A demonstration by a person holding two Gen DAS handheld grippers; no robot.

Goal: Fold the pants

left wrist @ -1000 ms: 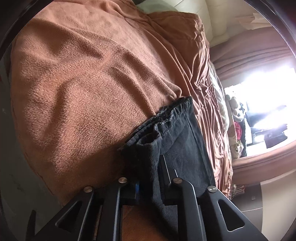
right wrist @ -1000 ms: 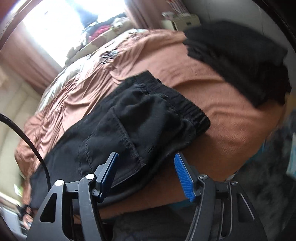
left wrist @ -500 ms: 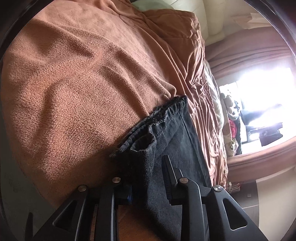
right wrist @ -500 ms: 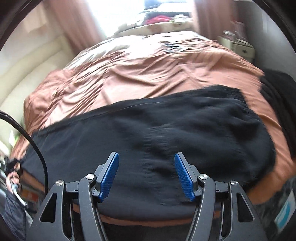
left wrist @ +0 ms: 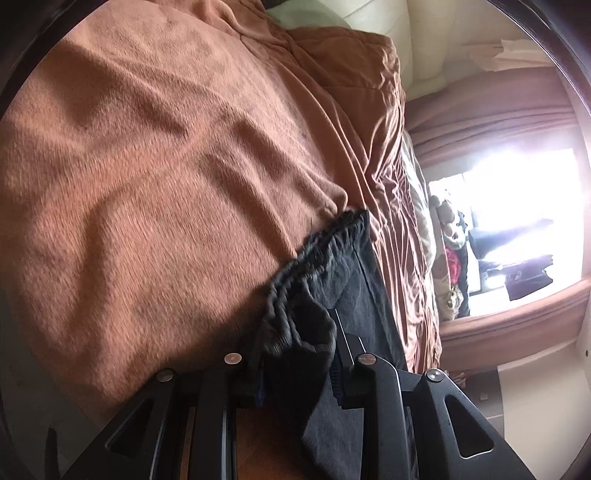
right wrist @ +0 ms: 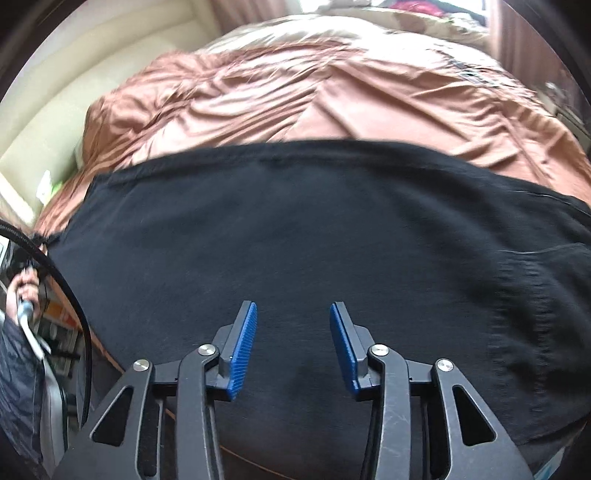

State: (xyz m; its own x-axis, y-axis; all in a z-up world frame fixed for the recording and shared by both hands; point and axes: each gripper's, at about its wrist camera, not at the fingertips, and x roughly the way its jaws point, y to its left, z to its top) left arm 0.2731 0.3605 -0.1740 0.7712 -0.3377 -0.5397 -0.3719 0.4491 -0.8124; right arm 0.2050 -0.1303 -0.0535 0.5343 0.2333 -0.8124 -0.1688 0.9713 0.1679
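Two grippers work over black pants point(right wrist: 314, 236) spread across a bed. Nearest in the left wrist view, the left gripper point(left wrist: 295, 365) is clamped on a bunched fold of the pants point(left wrist: 295, 332) at the gathered waistband point(left wrist: 317, 240), with cloth filling the gap between its black fingers point(left wrist: 347, 354); the jaws have opened a little within the last second but the fabric remains pinched between them. Beyond that grip, the waistband runs up and away over a fuzzy orange-brown blanket point(left wrist: 147, 166), and the dark cloth lies flat along the blanket's right side. Farther on, a rumpled brown bedspread point(left wrist: 369, 110) leads to a pale headboard point(left wrist: 384, 22), with a brown curtain point(left wrist: 491, 122) and a bright window point(left wrist: 524, 206) at the far right. In the right wrist view, the right gripper point(right wrist: 293, 347) hangs above the middle of the flattened pants, its blue pads point(right wrist: 243, 343) apart with nothing between them; its jaws have just been closing, yet a clear gap remains and no cloth is pinched. Past the pants, the brown bedspread point(right wrist: 295, 92) rises toward the far side of the bed. At the left edge, a hand point(right wrist: 22, 291) grips a handle beside a black cable point(right wrist: 70, 295).
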